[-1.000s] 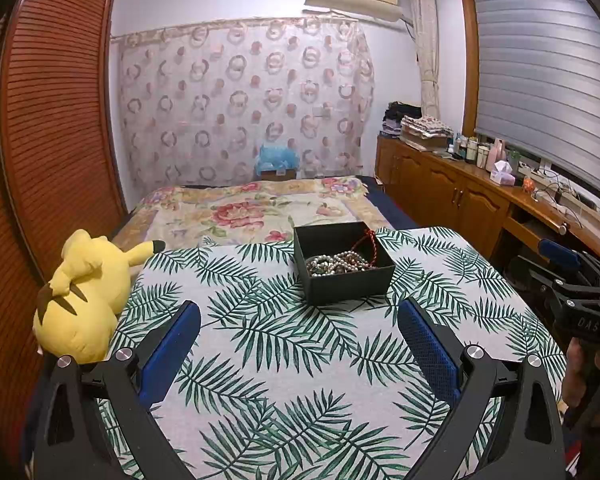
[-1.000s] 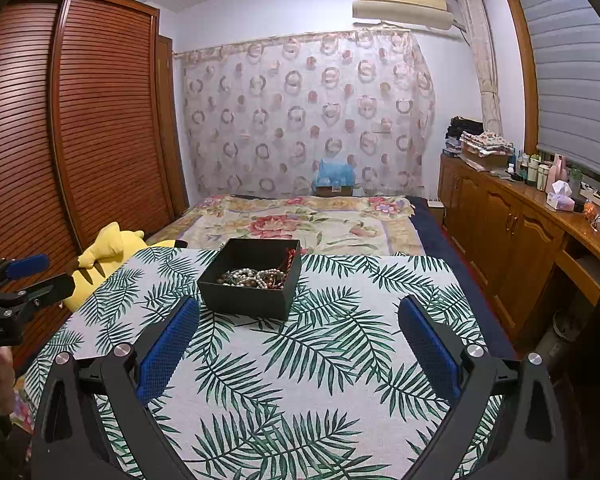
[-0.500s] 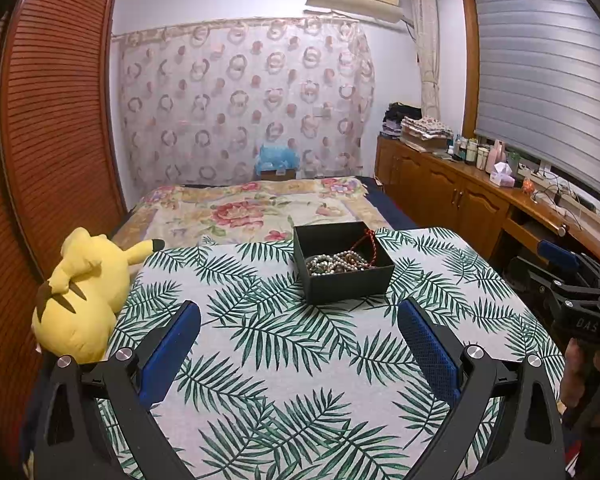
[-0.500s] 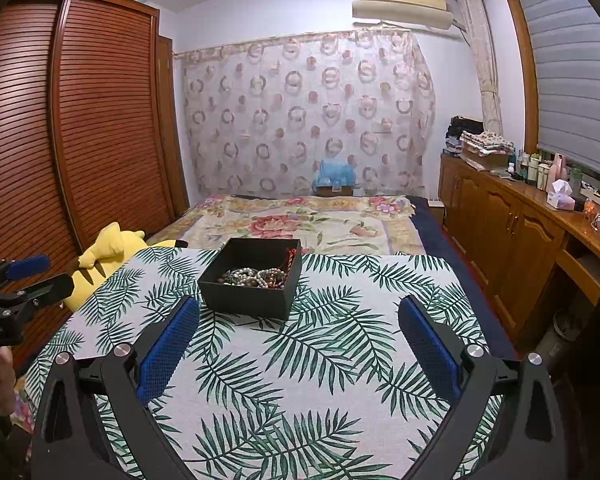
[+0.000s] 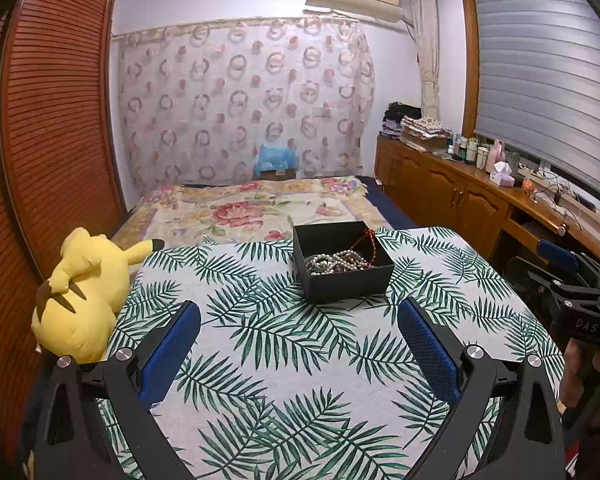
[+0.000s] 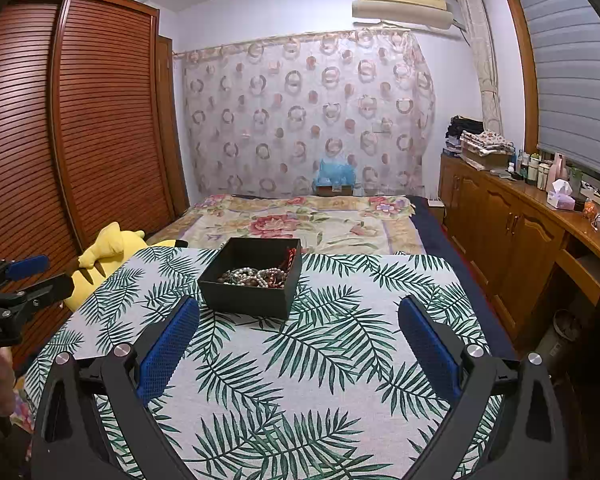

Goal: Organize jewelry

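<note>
A black open box (image 5: 346,280) stands on the palm-leaf cloth; it also shows in the right wrist view (image 6: 244,294). Inside lies a tangle of pearl and bead strings (image 5: 336,262) with a red cord (image 5: 370,242) hanging over the rim; the beads also show in the right wrist view (image 6: 256,276). My left gripper (image 5: 299,314) is open and empty, a short way in front of the box. My right gripper (image 6: 299,314) is open and empty, in front of the box and to its right. Each gripper shows at the edge of the other's view, the right (image 5: 572,276) and the left (image 6: 24,280).
A yellow plush toy (image 5: 80,292) lies at the cloth's left edge. A floral bedspread (image 5: 252,212) stretches behind the box. A wooden sideboard (image 5: 480,200) with bottles and a tissue box runs along the right wall. A slatted wardrobe (image 6: 80,120) lines the left.
</note>
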A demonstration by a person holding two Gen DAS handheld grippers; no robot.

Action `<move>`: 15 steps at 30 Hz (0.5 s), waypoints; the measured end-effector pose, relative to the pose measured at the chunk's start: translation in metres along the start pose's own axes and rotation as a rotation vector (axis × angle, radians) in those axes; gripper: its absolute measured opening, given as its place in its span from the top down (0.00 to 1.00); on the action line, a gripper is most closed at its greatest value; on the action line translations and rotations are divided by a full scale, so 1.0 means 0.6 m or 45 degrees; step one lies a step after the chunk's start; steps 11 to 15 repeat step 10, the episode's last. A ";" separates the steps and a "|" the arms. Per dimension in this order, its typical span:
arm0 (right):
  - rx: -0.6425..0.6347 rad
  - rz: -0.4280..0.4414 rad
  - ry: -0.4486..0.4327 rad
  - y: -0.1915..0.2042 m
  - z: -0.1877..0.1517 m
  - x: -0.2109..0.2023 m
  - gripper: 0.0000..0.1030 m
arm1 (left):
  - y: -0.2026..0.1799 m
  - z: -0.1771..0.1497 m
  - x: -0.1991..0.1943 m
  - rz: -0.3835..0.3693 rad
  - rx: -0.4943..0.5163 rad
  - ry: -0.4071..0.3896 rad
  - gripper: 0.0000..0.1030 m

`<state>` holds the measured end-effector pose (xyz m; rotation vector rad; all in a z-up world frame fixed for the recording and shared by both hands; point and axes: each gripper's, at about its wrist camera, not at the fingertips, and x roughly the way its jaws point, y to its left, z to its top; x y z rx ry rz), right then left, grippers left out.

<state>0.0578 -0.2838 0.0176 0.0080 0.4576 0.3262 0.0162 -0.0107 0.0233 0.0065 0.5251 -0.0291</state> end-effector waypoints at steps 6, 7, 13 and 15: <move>-0.001 -0.001 -0.001 0.001 0.000 0.000 0.03 | 0.001 0.000 0.000 -0.001 -0.004 0.000 0.08; -0.001 -0.002 -0.001 0.001 0.000 0.000 0.03 | 0.002 0.000 0.000 -0.001 -0.002 -0.001 0.08; 0.000 -0.001 0.000 0.001 0.000 0.000 0.03 | 0.000 0.000 0.000 0.002 0.000 -0.001 0.08; 0.000 -0.001 0.000 0.001 0.000 0.000 0.03 | 0.000 0.000 0.000 0.002 0.000 -0.001 0.08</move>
